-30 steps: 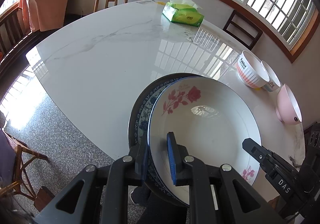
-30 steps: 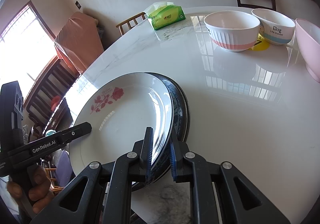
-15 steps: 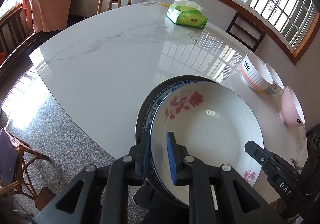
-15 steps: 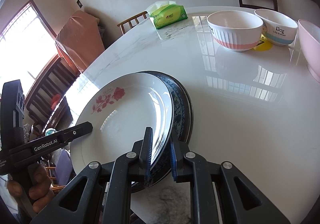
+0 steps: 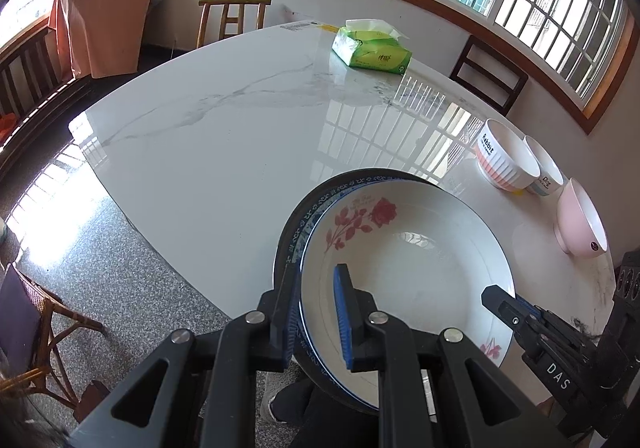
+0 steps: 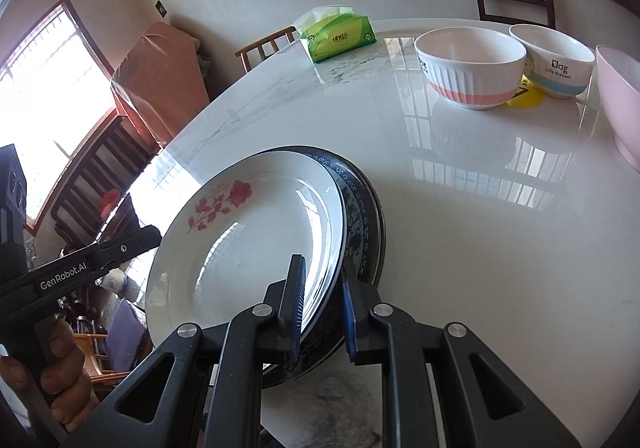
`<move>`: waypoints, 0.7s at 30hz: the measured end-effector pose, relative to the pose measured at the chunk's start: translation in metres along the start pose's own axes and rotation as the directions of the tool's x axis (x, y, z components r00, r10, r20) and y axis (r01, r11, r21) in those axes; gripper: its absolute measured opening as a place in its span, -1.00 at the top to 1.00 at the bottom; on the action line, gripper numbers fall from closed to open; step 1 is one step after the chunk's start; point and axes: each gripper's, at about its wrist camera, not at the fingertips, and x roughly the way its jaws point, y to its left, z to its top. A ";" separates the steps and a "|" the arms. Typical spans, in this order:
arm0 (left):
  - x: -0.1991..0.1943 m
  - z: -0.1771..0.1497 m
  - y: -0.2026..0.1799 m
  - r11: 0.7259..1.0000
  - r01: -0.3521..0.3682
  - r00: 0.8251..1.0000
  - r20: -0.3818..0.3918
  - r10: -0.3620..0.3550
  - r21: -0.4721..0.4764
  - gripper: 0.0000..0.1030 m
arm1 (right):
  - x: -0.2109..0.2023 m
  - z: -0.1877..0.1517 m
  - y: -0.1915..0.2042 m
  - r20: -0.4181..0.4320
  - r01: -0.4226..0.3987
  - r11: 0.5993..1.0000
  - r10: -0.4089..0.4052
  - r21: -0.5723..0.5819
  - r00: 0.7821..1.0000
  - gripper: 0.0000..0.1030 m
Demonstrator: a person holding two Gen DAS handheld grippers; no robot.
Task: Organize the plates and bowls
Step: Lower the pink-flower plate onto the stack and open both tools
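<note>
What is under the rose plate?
Under the rose plate a blue-patterned plate shows as a crescent, with a dark rim beneath it. Their centres are covered, so the total count stays uncertain.

Stacked at the near edge of the table (image 5: 208, 152): rose plate (image 5: 404, 268) on top, patterned plate (image 6: 356, 204) beneath it, a third plate (image 5: 288, 244) lowest — all overhanging the edge. Clamped on the stack's rim from opposite sides by the left gripper (image 5: 316, 312) and right gripper (image 6: 320, 308). Farther right, in a row: ribbed bowl (image 6: 470, 66), Dog bowl (image 6: 554, 60) (just beside it), then plain bowl (image 6: 620, 104). At the far side, well apart — tissue pack (image 5: 372, 52). Behind the table, chairs (image 5: 232, 22).
</note>
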 end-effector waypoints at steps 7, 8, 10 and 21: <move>-0.005 -0.003 -0.002 1.000 -0.010 1.000 0.008 0.010 0.009 0.66 | -0.002 0.000 -0.001 0.014 0.009 1.000 -0.009 -0.018 1.000 0.67; -0.005 -0.003 -0.004 1.000 -0.010 1.000 0.010 0.010 0.014 0.66 | -0.003 0.000 -0.001 0.018 0.012 1.000 -0.012 -0.020 1.000 0.66; -0.008 -0.004 -0.007 1.000 -0.011 1.000 0.016 0.010 0.024 0.66 | -0.006 0.000 0.000 0.031 0.026 0.999 -0.025 -0.030 0.999 0.65; -0.025 -0.020 -0.044 0.991 -0.013 0.999 0.052 0.006 0.134 0.66 | -0.046 -0.006 -0.019 0.196 0.198 0.977 -0.178 -0.084 0.964 0.20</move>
